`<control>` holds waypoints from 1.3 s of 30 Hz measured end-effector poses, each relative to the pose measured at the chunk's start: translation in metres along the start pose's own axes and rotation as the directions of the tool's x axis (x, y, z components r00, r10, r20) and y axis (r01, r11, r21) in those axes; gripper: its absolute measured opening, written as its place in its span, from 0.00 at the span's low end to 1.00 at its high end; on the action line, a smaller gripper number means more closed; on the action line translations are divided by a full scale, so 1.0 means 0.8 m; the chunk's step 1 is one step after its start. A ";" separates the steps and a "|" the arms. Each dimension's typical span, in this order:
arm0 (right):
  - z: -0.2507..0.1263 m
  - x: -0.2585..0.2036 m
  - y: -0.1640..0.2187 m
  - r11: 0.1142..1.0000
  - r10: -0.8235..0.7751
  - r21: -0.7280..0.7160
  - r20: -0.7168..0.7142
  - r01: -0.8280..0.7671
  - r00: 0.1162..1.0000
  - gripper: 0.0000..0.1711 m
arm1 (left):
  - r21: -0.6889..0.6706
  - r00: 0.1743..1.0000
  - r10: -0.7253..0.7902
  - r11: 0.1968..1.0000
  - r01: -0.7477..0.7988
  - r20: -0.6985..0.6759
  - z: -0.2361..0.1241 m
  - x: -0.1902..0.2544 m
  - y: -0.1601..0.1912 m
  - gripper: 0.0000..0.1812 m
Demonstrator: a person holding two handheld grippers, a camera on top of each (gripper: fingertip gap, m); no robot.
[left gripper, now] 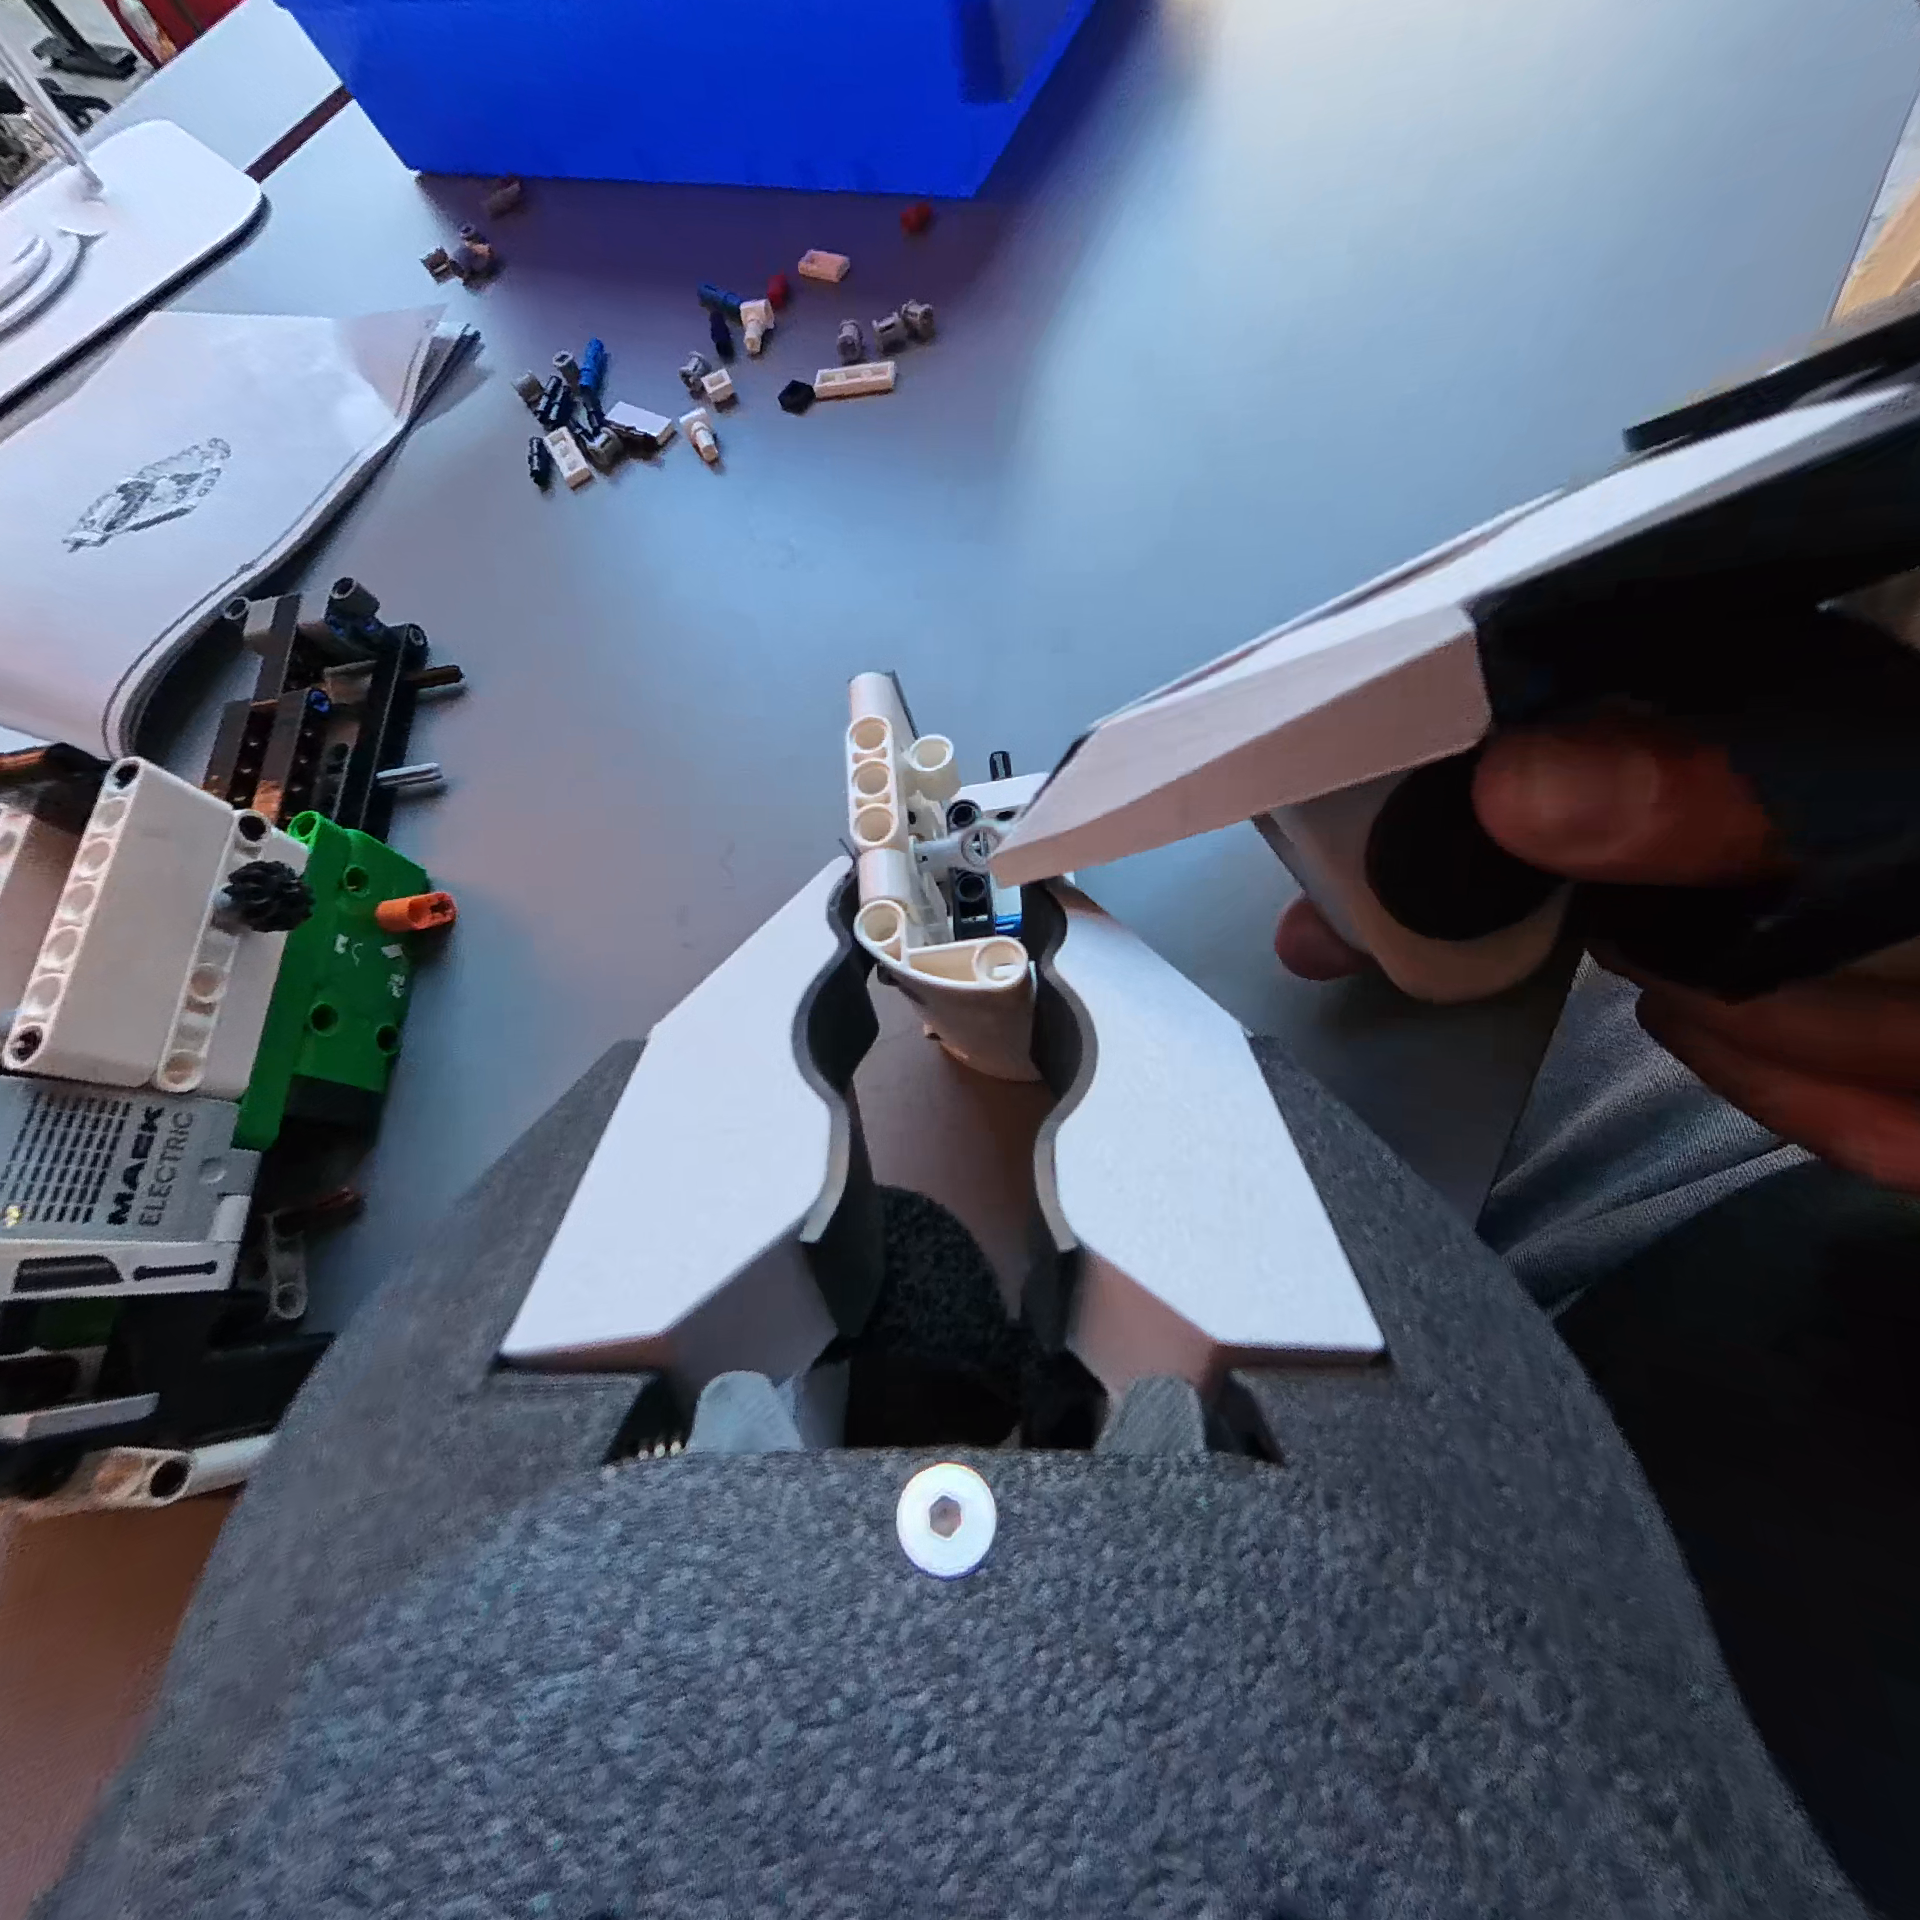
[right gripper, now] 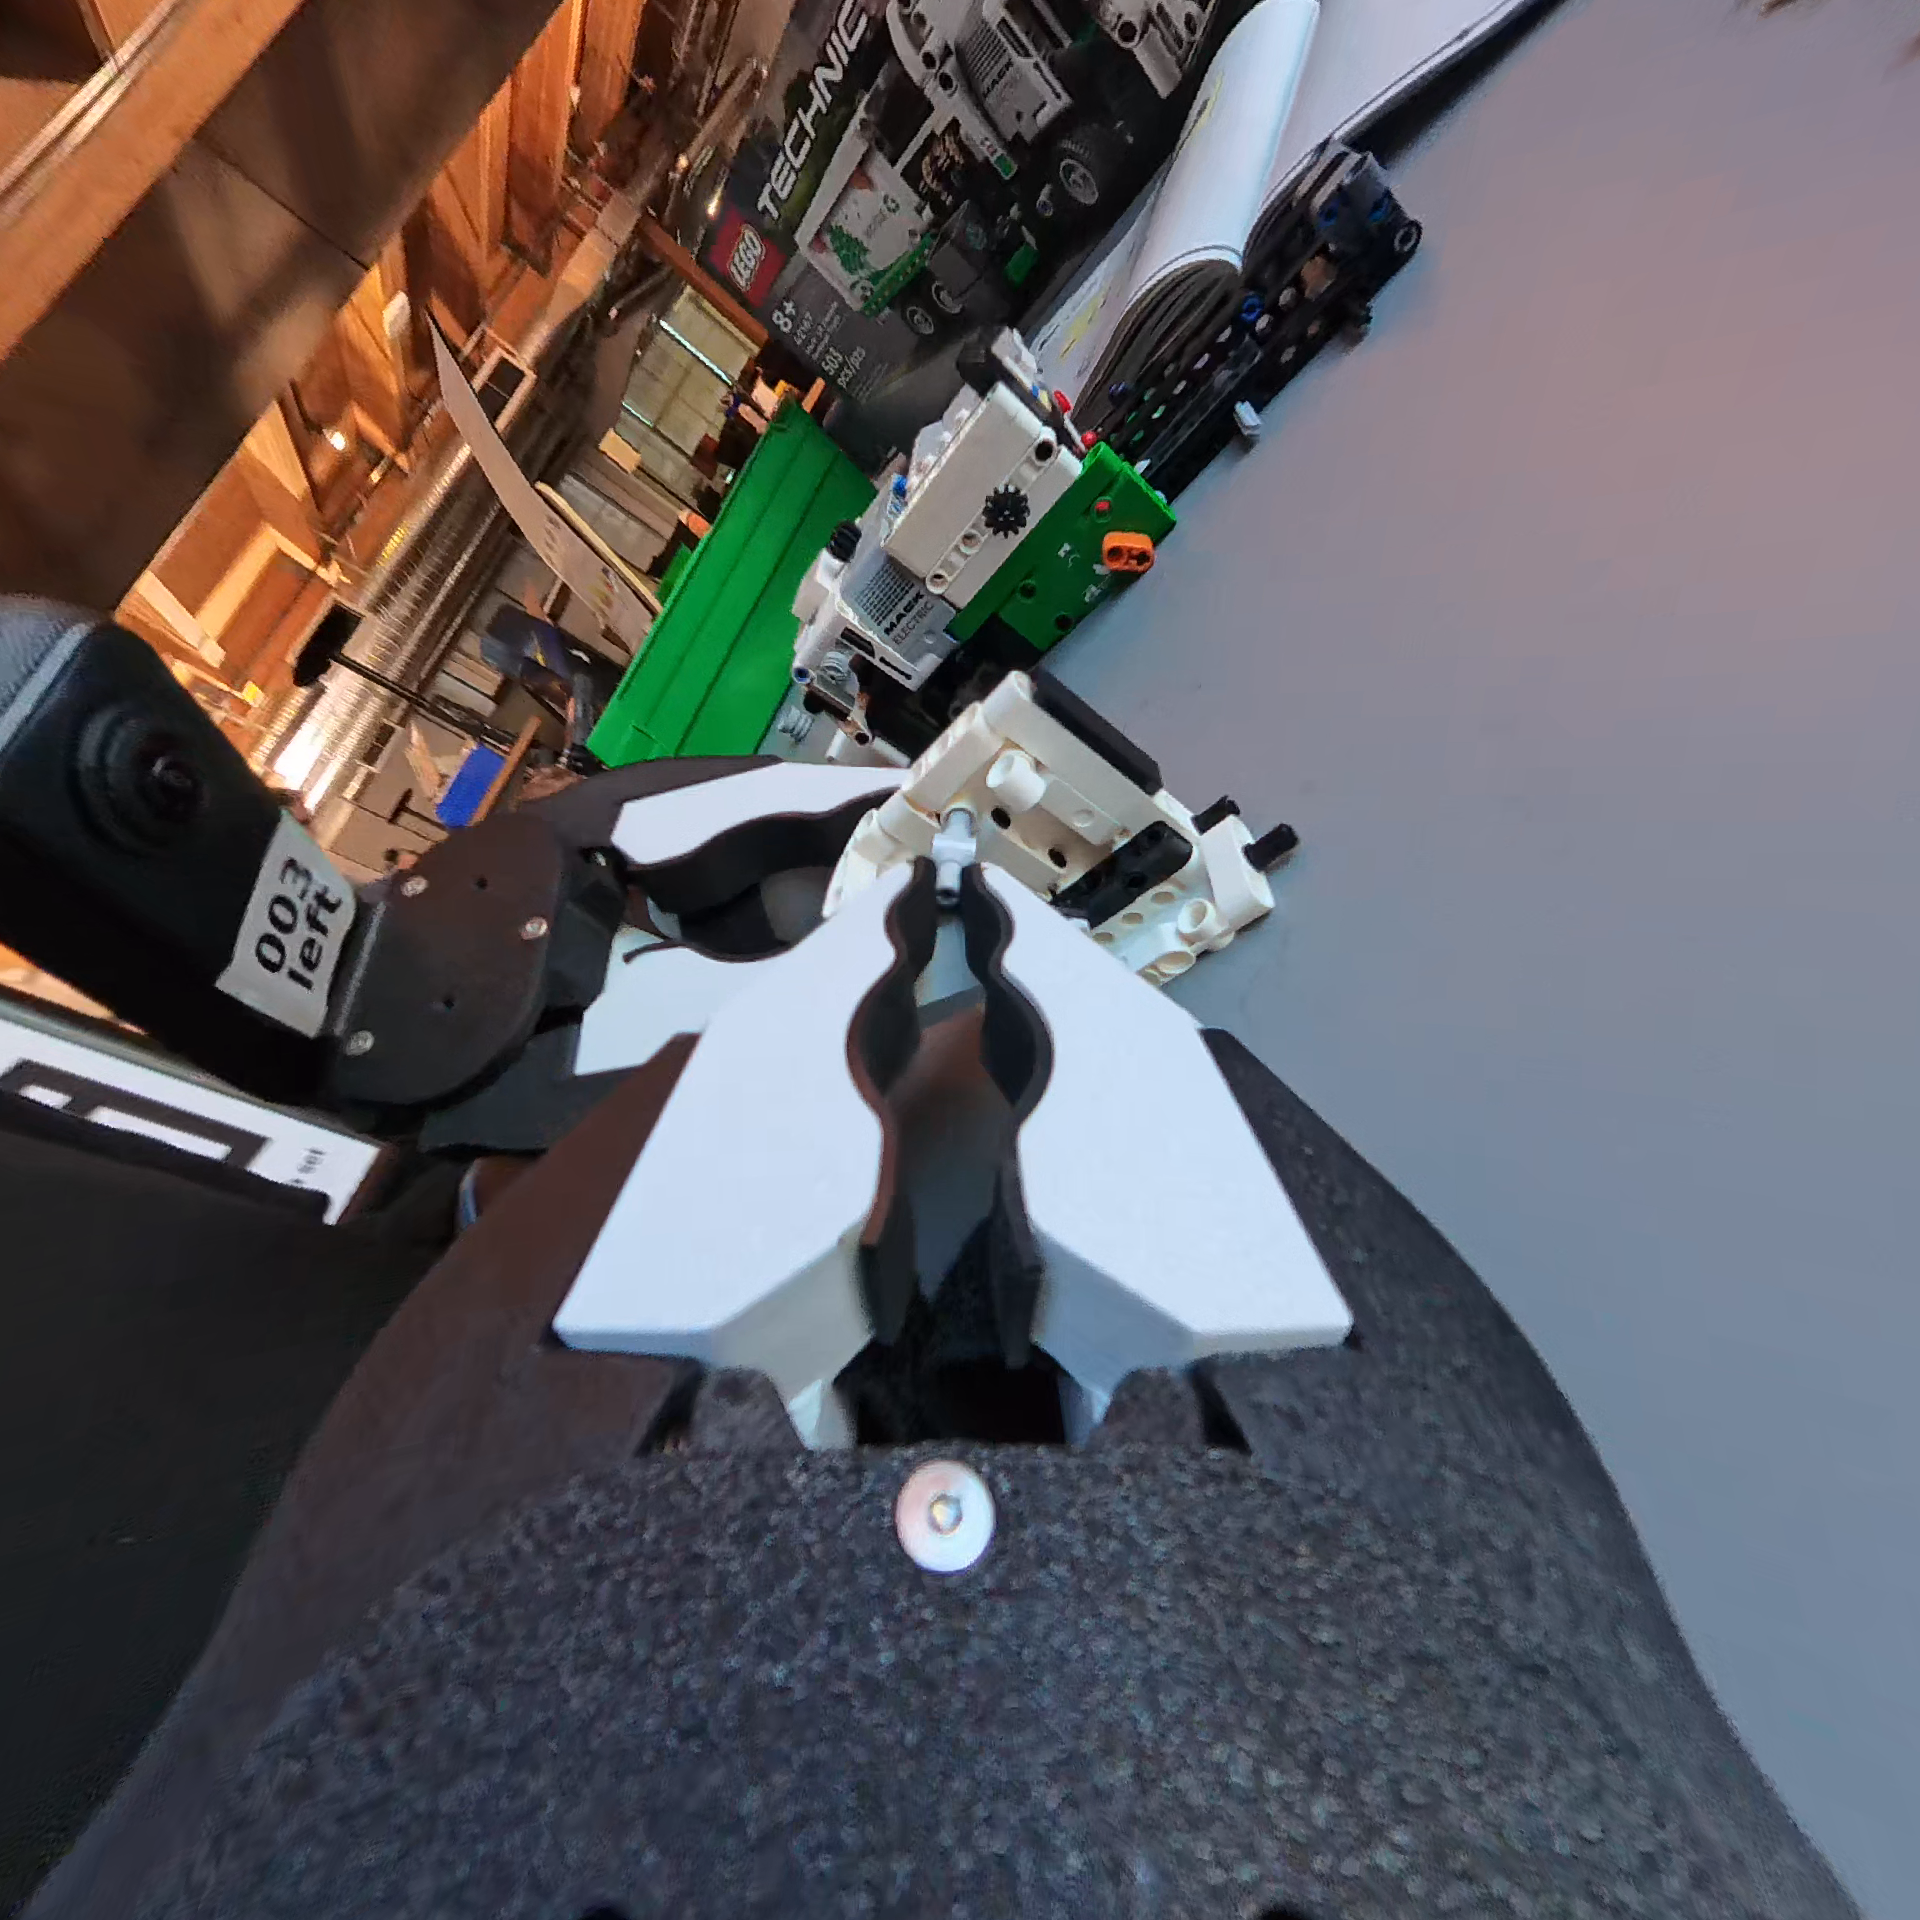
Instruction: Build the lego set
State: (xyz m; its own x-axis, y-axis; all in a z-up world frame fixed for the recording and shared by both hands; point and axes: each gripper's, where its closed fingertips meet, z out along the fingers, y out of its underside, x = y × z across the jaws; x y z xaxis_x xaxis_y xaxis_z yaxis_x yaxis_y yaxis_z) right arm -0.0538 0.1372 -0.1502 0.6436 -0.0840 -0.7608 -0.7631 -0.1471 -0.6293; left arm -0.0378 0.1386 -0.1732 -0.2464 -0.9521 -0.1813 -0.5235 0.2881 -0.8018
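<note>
My left gripper (left gripper: 940,935) is shut on a white lego sub-assembly (left gripper: 914,831) of beams and curved panels, held just above the grey table. It also shows in the right wrist view (right gripper: 1081,831), with black beams in it. My right gripper (right gripper: 948,883) is shut on a small light-grey pin (right gripper: 954,852) whose far end meets the white sub-assembly. In the left wrist view the right gripper's fingertips (left gripper: 1029,842) come in from the right and touch the pin (left gripper: 971,847). The left gripper shows in the right wrist view (right gripper: 748,862) at the left.
A partly built truck with white, green and grey parts (left gripper: 208,987) lies at the left, next to a black chassis frame (left gripper: 322,707). Loose small pieces (left gripper: 707,364) lie ahead. A blue bin (left gripper: 686,83), an open instruction booklet (left gripper: 187,499) and the set's box (right gripper: 883,208) stand around. Both grippers' tips are close together, under 4 cm apart.
</note>
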 end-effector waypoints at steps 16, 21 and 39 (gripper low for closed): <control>0.003 0.000 0.003 0.988 0.139 -0.078 0.075 -0.133 0.988 0.02 | 0.011 0.995 0.099 0.995 -0.098 -0.015 0.000 -0.002 0.002 0.15; 0.004 0.001 0.001 0.974 0.218 -0.091 0.103 -0.209 0.970 0.02 | 0.021 0.990 0.136 0.991 -0.135 -0.029 0.003 -0.002 0.001 0.15; 0.003 0.000 0.000 0.933 0.342 -0.173 0.140 -0.317 0.929 0.03 | 0.072 0.961 0.163 0.986 -0.151 -0.223 -0.005 0.004 0.002 0.33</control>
State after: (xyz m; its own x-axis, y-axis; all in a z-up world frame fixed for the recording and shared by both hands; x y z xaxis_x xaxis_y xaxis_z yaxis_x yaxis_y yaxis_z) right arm -0.0541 0.1398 -0.1504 0.3290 0.0099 -0.9443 -0.9054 -0.2809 -0.3184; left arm -0.0428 0.1367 -0.1729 -0.5044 -0.8450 -0.1778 -0.4202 0.4201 -0.8044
